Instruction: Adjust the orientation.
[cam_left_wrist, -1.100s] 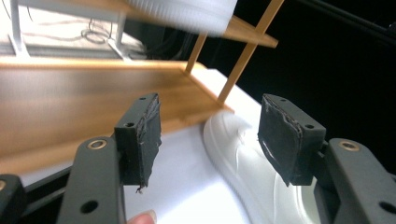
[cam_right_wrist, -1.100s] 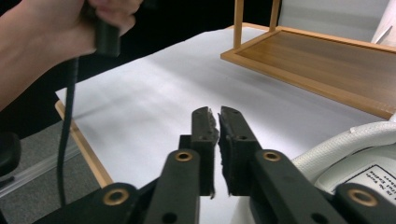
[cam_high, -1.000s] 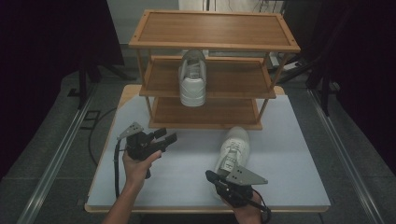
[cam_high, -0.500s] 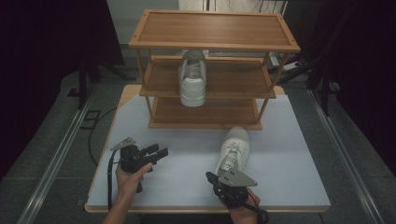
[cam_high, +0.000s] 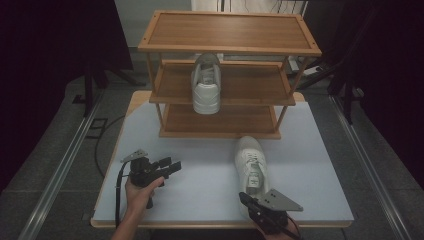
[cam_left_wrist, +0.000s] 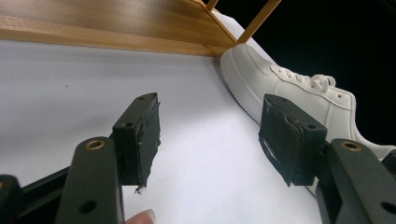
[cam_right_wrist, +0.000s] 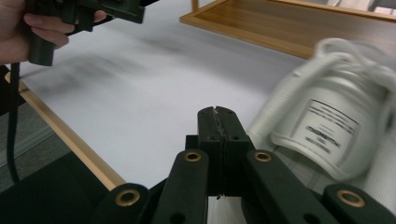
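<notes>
- A white sneaker (cam_high: 251, 167) is seen lying on the table (cam_high: 200, 190), just in front of the wooden shoe rack (cam_high: 227, 75) and near the right tongs (cam_high: 250, 201).
- Its long axis is laid front to back: the toe is pointed toward the rack, the heel toward the person's edge.
- It is shown upright on its sole, all white, with white laces and a tongue label printed in black (cam_right_wrist: 329, 126).
- The right tongs (cam_right_wrist: 218, 116) are pressed fully together with nothing between them, just beside the heel.
- The left tongs (cam_left_wrist: 210, 135) are held wide apart and empty, over bare table, well apart from the sneaker (cam_left_wrist: 299, 88).
</notes>
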